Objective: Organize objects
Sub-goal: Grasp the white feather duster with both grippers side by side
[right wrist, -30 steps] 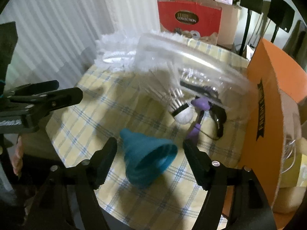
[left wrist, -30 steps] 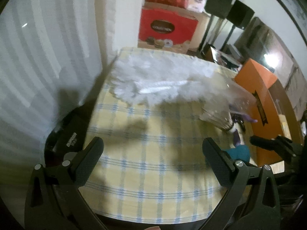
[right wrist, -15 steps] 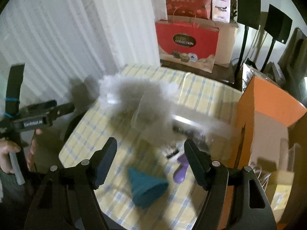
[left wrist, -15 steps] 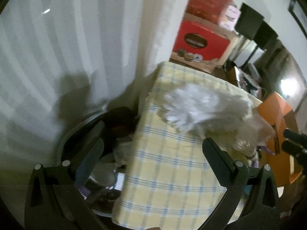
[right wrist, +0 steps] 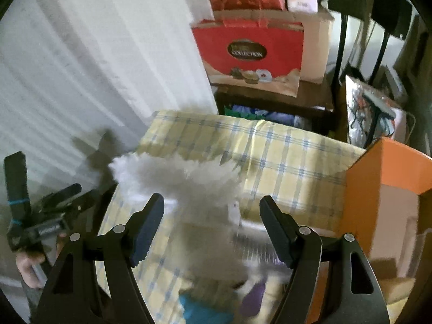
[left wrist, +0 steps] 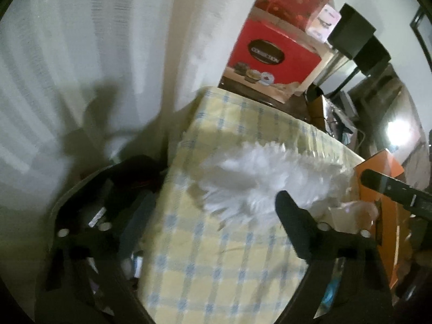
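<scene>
Left tongs (left wrist: 213,224): spread, just been narrowing, nothing between. Desk (right wrist: 291,156), checked cloth: white feather duster (right wrist: 178,178) mid-surface. Right tongs (right wrist: 212,225): spread, empty. Orange box (right wrist: 383,178), right edge: contents unclear.

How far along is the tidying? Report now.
Nothing looks put away. In hand: nothing; the right tool is open and empty, and the left tool has just been closing, nothing between its jaws. Left: the white fluffy duster, teal cone and purple item lie loose on the checked table.
</scene>
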Motion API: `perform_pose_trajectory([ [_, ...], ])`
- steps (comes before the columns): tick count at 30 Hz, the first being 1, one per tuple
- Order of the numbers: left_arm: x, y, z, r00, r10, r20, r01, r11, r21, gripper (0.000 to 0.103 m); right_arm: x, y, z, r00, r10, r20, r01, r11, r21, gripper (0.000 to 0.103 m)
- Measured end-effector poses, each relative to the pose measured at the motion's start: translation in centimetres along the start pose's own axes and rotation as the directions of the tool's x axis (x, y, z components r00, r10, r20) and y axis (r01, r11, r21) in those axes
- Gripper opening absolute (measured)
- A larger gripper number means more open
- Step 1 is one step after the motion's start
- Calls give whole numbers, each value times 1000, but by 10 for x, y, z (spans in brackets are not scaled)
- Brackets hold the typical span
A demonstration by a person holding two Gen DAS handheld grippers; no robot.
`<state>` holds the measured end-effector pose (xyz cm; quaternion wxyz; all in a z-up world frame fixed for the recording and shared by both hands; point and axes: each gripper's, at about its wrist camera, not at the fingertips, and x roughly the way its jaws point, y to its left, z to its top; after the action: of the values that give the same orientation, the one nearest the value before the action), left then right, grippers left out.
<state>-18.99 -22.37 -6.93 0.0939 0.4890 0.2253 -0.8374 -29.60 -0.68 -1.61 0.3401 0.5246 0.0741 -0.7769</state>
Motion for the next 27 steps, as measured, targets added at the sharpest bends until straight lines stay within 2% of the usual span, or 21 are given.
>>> perform_pose_trajectory([
  [1, 4, -3, 2, 1000, 0, -5, 0, 1000, 2, 79, 6, -3, 3, 1000, 4, -9, -4, 1000, 15, 75],
  [4, 21, -9, 9, 1000, 2, -30, -2, 1000, 7, 63, 19, -9, 9, 1000, 7, -23, -6, 999, 37, 75],
  [6, 29, -13, 13, 999, -10, -47, 10, 1000, 5, 54, 28, -11, 13, 999, -4, -40, 5, 999, 46, 70],
  [8, 34, -15, 15, 998, -16, -57, 16, 1000, 0, 51, 37, -12, 15, 998, 1, -58, 2, 998, 55, 59],
  [10, 38, -16, 16, 998, -22, -64, 22, 1000, -6, 46, 45, -13, 17, 997, 16, -78, -12, 998, 60, 53],
  [14, 42, -19, 16, 996, -31, -78, 31, 999, -6, 36, 56, -10, 14, 993, 54, -105, -47, 997, 68, 53],
  [16, 44, -21, 16, 996, -38, -86, 38, 999, -4, 28, 62, -8, 12, 989, 71, -128, -62, 995, 73, 53],
  [18, 46, -25, 15, 995, -44, -90, 45, 999, 6, 15, 69, -7, 10, 984, 86, -154, -75, 994, 80, 53],
  [19, 46, -28, 14, 995, -39, -87, 41, 999, 14, 13, 72, -6, 10, 983, 89, -160, -77, 994, 80, 52],
  [22, 43, -35, 14, 998, -16, -62, 19, 999, 45, 6, 76, -3, 9, 985, 64, -162, -54, 996, 65, 37],
  [24, 39, -36, 14, 998, -29, -47, 31, 999, 42, 5, 74, -2, 9, 987, 53, -149, -45, 997, 55, 29],
  [26, 34, -35, 15, 999, -40, -36, 42, 998, 37, 5, 71, -3, 9, 990, 57, -130, -50, 997, 54, 15],
  [27, 30, -35, 16, 998, -50, -27, 51, 998, 33, 5, 67, -3, 10, 991, 61, -117, -55, 997, 58, 14],
])
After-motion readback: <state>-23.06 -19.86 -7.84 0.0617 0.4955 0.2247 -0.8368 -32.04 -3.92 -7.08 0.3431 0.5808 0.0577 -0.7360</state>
